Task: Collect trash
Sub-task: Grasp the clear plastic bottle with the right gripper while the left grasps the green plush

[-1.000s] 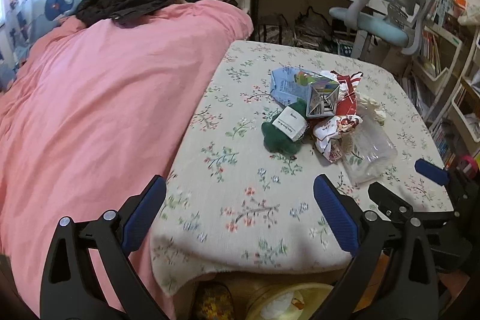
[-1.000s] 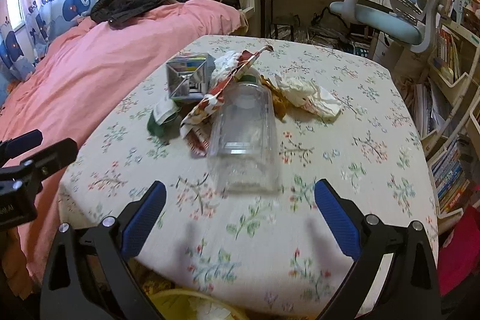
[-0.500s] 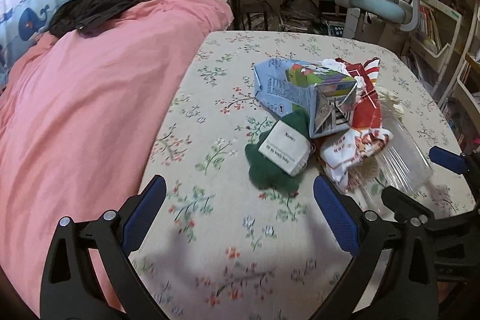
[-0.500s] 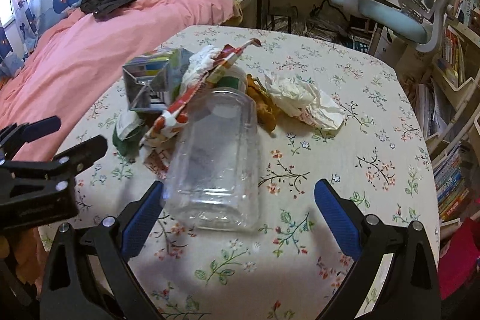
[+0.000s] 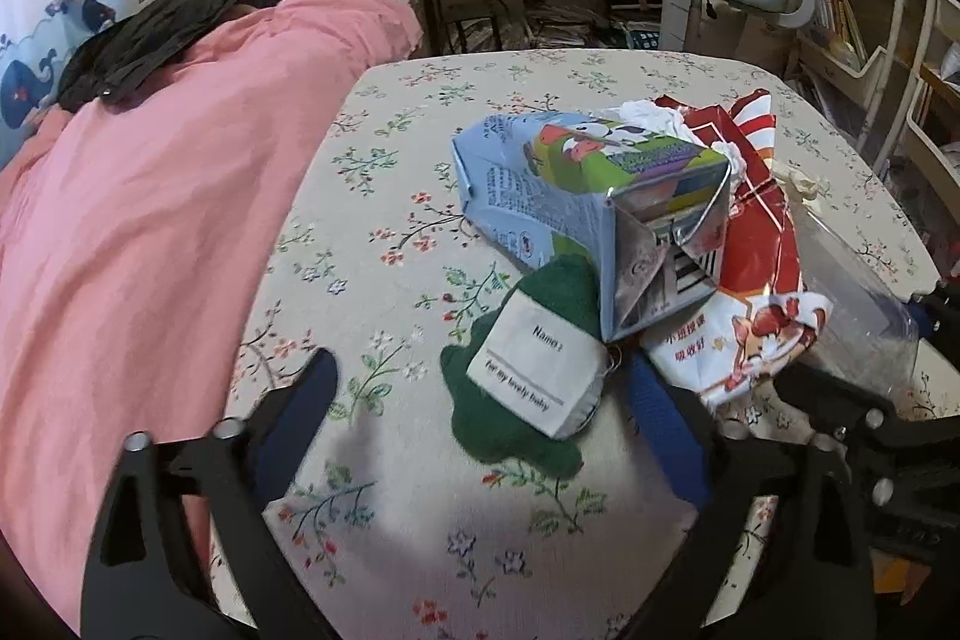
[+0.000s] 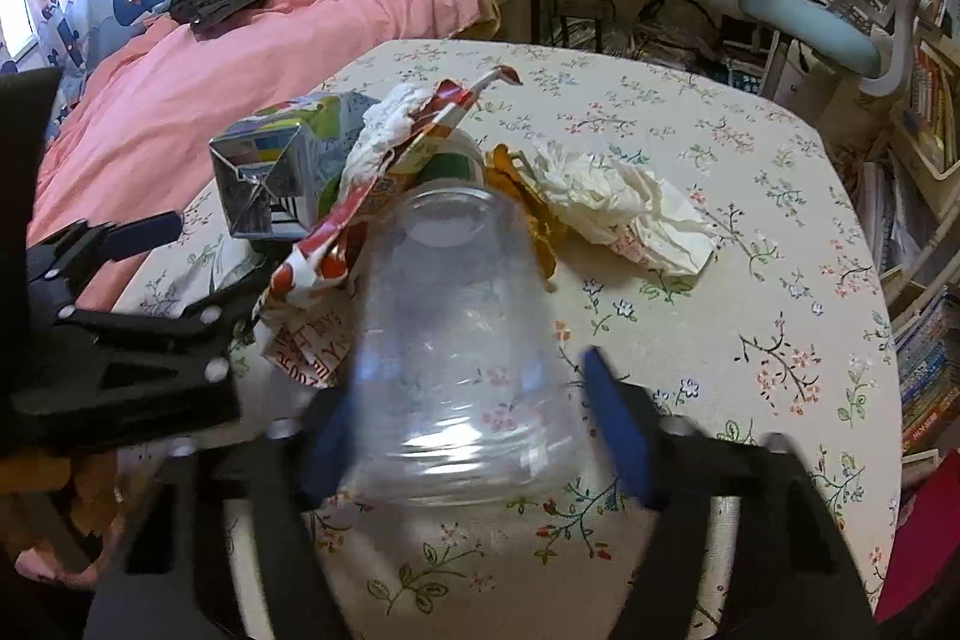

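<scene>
My right gripper [image 6: 465, 427] has its 2 blue fingers [image 6: 618, 436] spread apart around the wide rim end of the clear plastic cup [image 6: 456, 358], which lies on its side on the floral tablecloth [image 6: 750, 280]. The left finger looks pressed against the cup's rim; the right one stands just beside it, and motion blur keeps me from telling whether it touches. The cup's closed base points away from me into the trash pile.

Taking the cup as my landmark: the red-and-white snack wrapper [image 6: 336, 250] lies against its left side, draped from the pile down toward me. Left of the wrapper sits the milk carton [image 6: 276, 184], lying on its side with its foil-lined end facing me. Beyond the cup's base is a green lid or tub [image 6: 447, 166], partly hidden. Just right of the base lies something brown and crinkled [image 6: 528, 196], and right of that a crumpled white tissue [image 6: 612, 202].

My left gripper [image 5: 480, 394] is released, its 2 fingers [image 5: 300, 400] wide apart, holding nothing. Between them lies a dark green cloth item [image 5: 528, 400] with a white label [image 5: 537, 373], touching the carton [image 5: 588, 214] on the side away from the cup [image 5: 852, 304]. The wrapper [image 5: 744, 316] sits between carton and cup. A pink quilt [image 5: 150, 196] lies well left of the pile.
</scene>
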The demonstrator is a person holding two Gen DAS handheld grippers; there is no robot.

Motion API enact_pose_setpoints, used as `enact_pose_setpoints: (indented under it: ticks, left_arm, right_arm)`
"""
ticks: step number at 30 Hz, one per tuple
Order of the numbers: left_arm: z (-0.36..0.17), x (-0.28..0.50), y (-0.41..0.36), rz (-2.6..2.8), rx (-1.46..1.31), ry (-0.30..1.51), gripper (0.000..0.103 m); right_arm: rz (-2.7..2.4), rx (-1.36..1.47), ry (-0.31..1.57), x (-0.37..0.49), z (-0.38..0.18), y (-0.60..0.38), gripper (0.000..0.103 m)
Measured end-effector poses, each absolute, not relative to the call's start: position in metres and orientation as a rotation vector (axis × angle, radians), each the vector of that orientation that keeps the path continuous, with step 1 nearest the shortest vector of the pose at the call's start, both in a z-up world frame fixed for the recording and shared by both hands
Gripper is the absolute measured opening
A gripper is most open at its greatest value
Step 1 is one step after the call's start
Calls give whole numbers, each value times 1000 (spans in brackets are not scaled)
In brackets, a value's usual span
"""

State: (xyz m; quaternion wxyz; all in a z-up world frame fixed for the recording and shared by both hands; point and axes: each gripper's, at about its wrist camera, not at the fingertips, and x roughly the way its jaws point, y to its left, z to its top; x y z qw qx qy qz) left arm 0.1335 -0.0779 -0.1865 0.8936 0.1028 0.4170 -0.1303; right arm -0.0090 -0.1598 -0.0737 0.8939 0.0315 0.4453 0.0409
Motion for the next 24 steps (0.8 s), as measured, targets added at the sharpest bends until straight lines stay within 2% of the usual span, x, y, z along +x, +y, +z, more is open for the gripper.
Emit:
enact_pose_setpoints:
  ticks: [1,3,4,6,9,24]
  left_arm:
    - [-187,136,-78,-284,200,880,70]
    - [-188,139,-78,-315,172,911,43]
    - [-188,139,-79,-327,166,920,42]
    - [-183,135,-80,-342,182,915,35]
    - [-176,126,-76,-366,187,921,32]
    - [-171,73,-20,-350,80,1038,32]
  right_arm:
    - [91,71,927,-10,-73,-161,58]
    - [97,82,931,-13,-73,-164,58]
    - [98,84,933,-14,-72,-165,58]
    - [102,85,937,-19,-69,-167,57]
    - [106,76,951,-28,-65,-167,57]
    - [106,12,1042,-81,-61,-186,57]
